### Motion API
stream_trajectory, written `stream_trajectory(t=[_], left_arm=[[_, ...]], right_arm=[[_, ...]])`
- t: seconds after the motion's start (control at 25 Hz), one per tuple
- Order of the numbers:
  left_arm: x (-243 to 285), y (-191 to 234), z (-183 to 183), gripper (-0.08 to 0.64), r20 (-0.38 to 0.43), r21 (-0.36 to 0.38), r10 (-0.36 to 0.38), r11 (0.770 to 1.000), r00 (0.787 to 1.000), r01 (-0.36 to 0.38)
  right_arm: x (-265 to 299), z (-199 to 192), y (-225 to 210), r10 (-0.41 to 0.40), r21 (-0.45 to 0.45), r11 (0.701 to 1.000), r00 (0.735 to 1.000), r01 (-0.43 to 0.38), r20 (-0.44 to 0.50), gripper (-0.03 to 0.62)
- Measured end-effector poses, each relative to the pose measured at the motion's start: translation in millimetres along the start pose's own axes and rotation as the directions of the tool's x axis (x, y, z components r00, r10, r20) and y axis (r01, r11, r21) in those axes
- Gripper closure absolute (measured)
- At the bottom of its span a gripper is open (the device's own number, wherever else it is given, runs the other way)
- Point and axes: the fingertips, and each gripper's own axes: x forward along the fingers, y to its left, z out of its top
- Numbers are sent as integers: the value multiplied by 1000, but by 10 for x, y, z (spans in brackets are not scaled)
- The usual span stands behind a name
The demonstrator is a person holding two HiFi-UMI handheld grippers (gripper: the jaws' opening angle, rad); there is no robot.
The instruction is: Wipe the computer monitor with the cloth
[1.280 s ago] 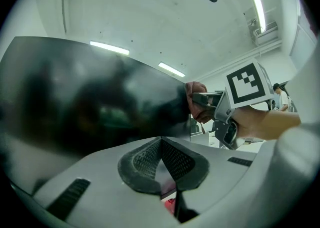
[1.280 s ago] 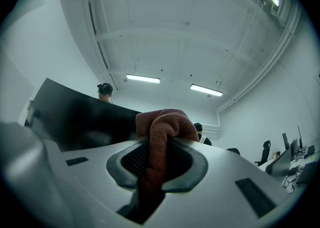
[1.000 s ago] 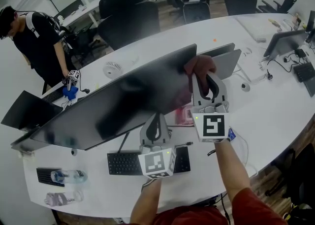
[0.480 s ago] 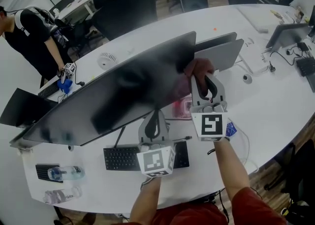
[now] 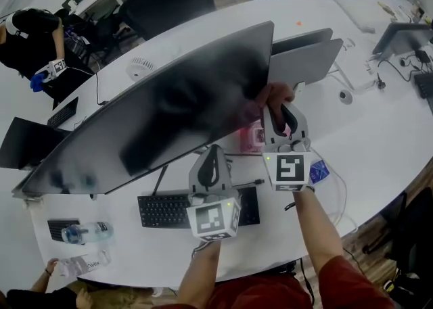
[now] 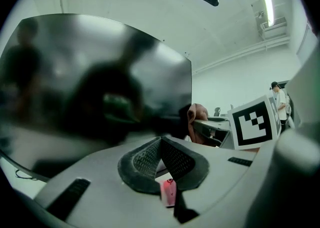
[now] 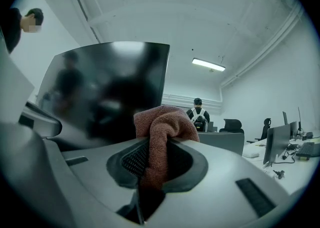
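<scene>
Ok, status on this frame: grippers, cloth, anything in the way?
Right gripper shut on cloth, at monitor right edge. Left gripper shut, empty, below the screen. Nothing blocking the screen.

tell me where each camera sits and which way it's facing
Head view: on the person's head, looking steeply down at the monitor and desk; both forearms, the left gripper and the right gripper show.
Left gripper view: on the left gripper, looking along its shut, empty fingers up at the screen.
Right gripper view: on the right gripper, looking along fingers shut on the cloth towards the screen.
Shared: all three show the monitor; the left gripper view also catches the right gripper's cloth.
</scene>
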Motion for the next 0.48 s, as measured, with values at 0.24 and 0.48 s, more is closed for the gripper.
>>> stream_trajectory(t=[0.24, 0.48], left_arm=[[15, 17, -160, 537, -29, -6, 12, 1000, 1000, -12], [41, 25, -282, 537, -50, -8, 19, 1000, 999, -19]], right_arm=[[-2, -308, 50, 13, 19, 1000, 999, -12, -50, 516], [-11, -620, 111, 27, 39, 999, 994, -22, -107, 517]])
